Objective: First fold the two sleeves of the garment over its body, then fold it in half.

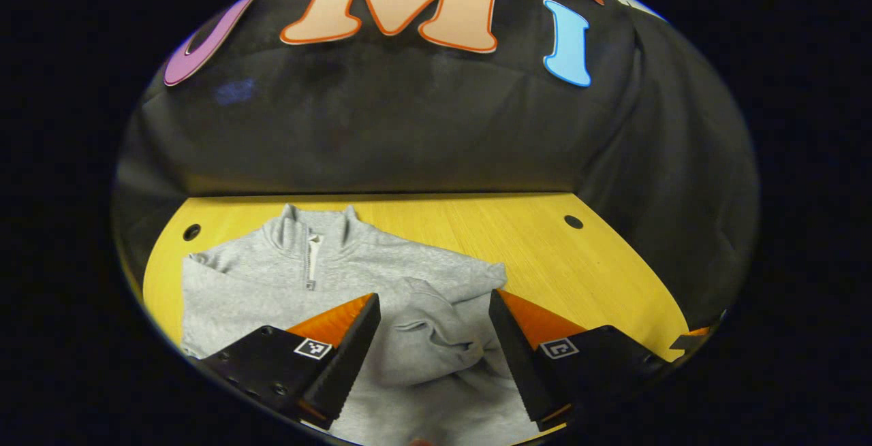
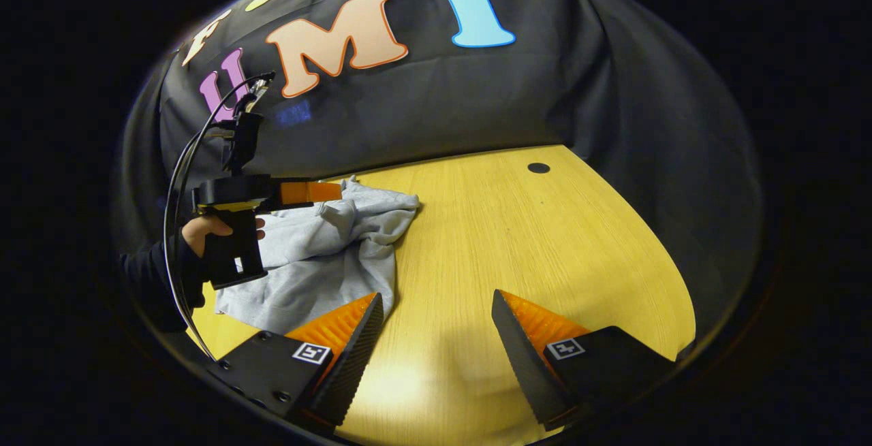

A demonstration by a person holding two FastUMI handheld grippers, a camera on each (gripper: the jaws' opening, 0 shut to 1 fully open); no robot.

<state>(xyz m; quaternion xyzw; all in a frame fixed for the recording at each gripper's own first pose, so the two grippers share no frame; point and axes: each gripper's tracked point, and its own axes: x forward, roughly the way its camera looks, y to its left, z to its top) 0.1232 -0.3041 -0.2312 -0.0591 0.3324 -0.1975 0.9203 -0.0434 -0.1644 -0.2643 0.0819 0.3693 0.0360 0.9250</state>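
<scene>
A grey zip-neck sweatshirt [image 1: 354,282] lies face up on the wooden bench [image 1: 545,255], its collar toward the booth's black cloth wall [image 1: 409,133]. One sleeve [image 1: 429,333] is folded across the body and sits bunched in soft creases between my fingers. My left hand-held gripper [image 1: 434,354] hangs just above that folded sleeve with its fingers spread wide and nothing between them.

In the right gripper view the same sweatshirt [image 2: 327,255] sits at the left part of the bench [image 2: 518,242], its near edge beside one fingertip. My right hand-held gripper [image 2: 436,351] is also wide apart and holds nothing, poised over bare wood beside the garment. Farther off in that view, my left hand-held gripper [image 2: 310,192] reaches over the cloth, gripped by my hand [image 2: 204,228] in a dark sleeve [image 2: 153,276], black cables [image 2: 184,160] looping up from it.
</scene>
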